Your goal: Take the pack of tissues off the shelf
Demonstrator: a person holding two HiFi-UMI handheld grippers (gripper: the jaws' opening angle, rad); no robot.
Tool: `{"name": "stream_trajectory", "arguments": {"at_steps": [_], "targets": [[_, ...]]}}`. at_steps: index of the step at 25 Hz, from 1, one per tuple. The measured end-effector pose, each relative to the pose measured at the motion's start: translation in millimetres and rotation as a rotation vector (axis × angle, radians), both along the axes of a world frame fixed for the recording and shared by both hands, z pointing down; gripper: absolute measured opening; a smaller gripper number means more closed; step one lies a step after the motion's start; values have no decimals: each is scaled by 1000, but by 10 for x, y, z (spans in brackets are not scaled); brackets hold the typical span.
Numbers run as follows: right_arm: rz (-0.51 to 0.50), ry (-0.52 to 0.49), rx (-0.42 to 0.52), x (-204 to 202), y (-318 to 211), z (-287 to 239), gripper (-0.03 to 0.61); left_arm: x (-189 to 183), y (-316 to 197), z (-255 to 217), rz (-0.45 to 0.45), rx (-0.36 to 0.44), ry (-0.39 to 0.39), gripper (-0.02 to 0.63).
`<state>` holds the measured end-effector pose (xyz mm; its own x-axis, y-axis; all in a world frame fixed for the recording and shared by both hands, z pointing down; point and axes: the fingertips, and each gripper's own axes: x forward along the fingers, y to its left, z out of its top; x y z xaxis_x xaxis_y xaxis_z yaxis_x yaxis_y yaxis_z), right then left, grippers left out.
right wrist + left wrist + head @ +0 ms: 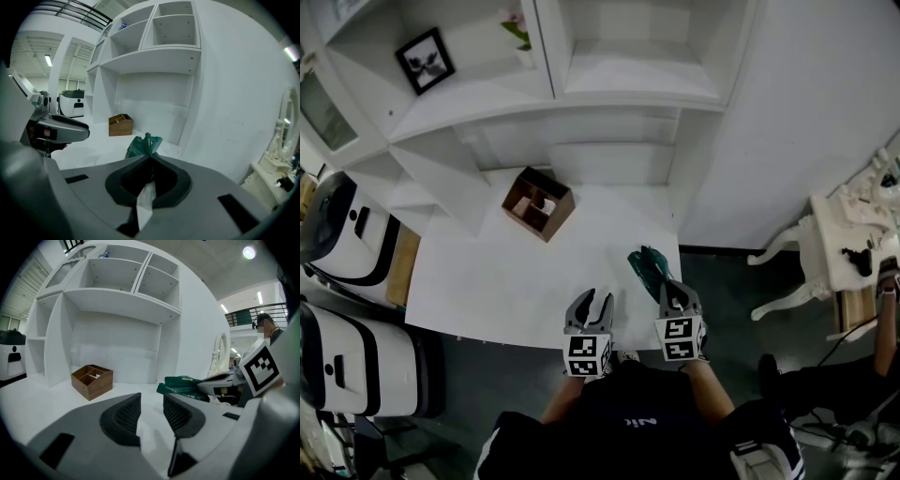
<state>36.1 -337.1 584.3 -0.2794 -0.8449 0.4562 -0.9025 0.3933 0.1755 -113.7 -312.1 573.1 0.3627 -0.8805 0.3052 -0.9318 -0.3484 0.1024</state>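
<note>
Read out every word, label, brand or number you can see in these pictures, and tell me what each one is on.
No text here can be read.
Green tissue pack: pale print on the wrapper, too blurred to read.
Dark shirt: short white print, upside down and too small to read.
Marker cubes: black-and-white square patterns only, no letters or numbers.

"What wraps the pack of tissues (143,145)?"

"Thin green plastic film, glossy and crinkled where it bunches; the box (538,202) further back is brown wood, matt."

"And the shelf (478,94)?"

"Smooth white board with a faint sheen; the surface (487,281) under it looks the same."

"The tools?"

"The left gripper (593,300) and right gripper (670,286) have matt grey plastic shells; the pads (126,416) in the jaws are dark and ribbed, rubbery by the look."
</note>
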Motion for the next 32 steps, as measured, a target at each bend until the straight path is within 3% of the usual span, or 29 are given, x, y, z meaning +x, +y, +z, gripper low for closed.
{"name": "stream_trajectory", "arguments": {"at_steps": [3, 5, 32], "targets": [[-11, -10, 20, -32, -27, -49, 9, 36, -8, -14, 25, 0, 30, 39], [-11, -10, 26, -41, -36, -104, 9, 67, -15, -6, 43, -5, 54, 5], [-36, 10, 35, -40, 69, -100, 9, -13, 32, -41, -28, 20, 44, 3]]}}
